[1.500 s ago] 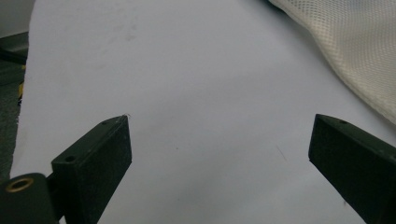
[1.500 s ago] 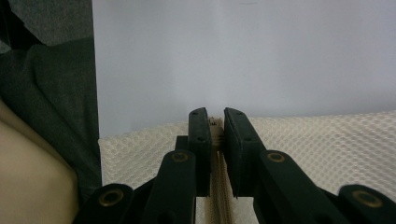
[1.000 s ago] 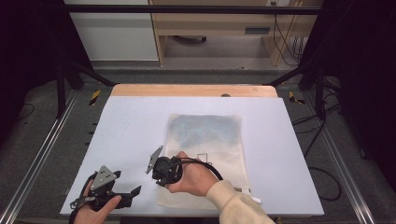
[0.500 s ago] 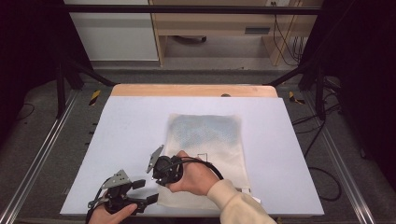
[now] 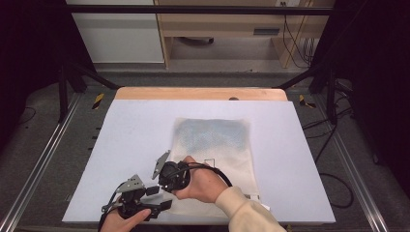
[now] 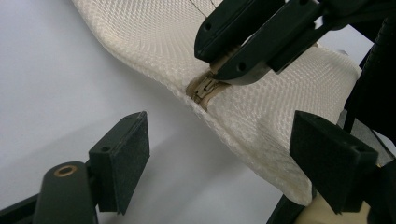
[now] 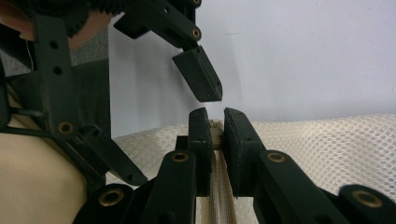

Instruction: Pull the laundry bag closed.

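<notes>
A cream mesh bag [image 5: 217, 140] lies flat on the white table [image 5: 135, 130]. My right gripper [image 5: 155, 187] is at the bag's near left corner. It is shut on the tan zipper [image 7: 215, 135], which shows pinched between its two pads [image 7: 201, 128]. The same zipper [image 6: 203, 88] and the lifted bag edge [image 6: 154, 42] lie ahead of my left gripper [image 6: 226, 163]. Its jaws are open and have just been closing. The bag's corner sits between them, untouched by either pad. One left finger [image 7: 198, 74] hangs just above the right gripper's tips.
A wooden strip [image 5: 200, 93] runs along the table's far edge. Black frame posts [image 5: 72, 72] and metal floor rails [image 5: 38, 164] flank the table. Cables [image 5: 333, 179] trail on the floor at the right. A cabinet [image 5: 222, 24] stands behind.
My left gripper has moved right along the near edge, up to the bag's corner and the right gripper, and its jaws have narrowed. The right hand and the bag have kept still.
</notes>
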A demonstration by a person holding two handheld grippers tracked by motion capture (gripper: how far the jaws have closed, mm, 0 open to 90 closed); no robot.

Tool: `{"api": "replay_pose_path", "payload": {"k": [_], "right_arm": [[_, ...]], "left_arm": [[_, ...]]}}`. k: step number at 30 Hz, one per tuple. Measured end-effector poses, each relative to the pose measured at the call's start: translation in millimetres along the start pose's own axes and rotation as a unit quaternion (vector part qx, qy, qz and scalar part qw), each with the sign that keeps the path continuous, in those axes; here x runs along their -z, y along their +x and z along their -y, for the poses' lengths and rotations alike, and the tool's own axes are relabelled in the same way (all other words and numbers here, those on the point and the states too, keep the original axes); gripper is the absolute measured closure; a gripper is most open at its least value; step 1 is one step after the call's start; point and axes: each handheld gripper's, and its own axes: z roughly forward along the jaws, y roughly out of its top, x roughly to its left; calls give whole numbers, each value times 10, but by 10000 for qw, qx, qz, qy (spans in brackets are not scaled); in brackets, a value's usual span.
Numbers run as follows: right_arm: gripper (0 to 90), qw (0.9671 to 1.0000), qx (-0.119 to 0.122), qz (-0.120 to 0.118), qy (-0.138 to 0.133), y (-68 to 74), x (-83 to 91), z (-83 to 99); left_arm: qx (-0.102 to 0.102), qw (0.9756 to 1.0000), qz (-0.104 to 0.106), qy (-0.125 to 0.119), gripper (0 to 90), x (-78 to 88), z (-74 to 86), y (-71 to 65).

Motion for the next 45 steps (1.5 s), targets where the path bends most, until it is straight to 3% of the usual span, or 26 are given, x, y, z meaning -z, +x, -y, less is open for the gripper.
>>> {"api": "replay_pose_path", "payload": {"k": [10, 17, 25, 29, 41, 45], "right_arm": [[818, 10000, 33, 29, -42, 5, 26, 7], [818, 10000, 38, 37, -57, 8, 35, 9], [818, 10000, -2, 29, -63, 10, 58, 17], [818, 10000, 11, 25, -60, 12, 58, 18], [818, 10000, 41, 19, -85, 8, 52, 27], [818, 10000, 35, 30, -83, 5, 46, 27]], "left_arm": [[102, 9998, 172, -53, 257, -85, -22, 30], [220, 9990, 374, -98, 256, -98, -37, 41], [308, 9983, 500, 15, 253, -230, -14, 18], [373, 9976, 568, -89, 258, -245, -31, 22], [417, 9962, 751, -168, 430, -262, -58, 75], [518, 9954, 798, -132, 476, -307, -57, 98]]}}
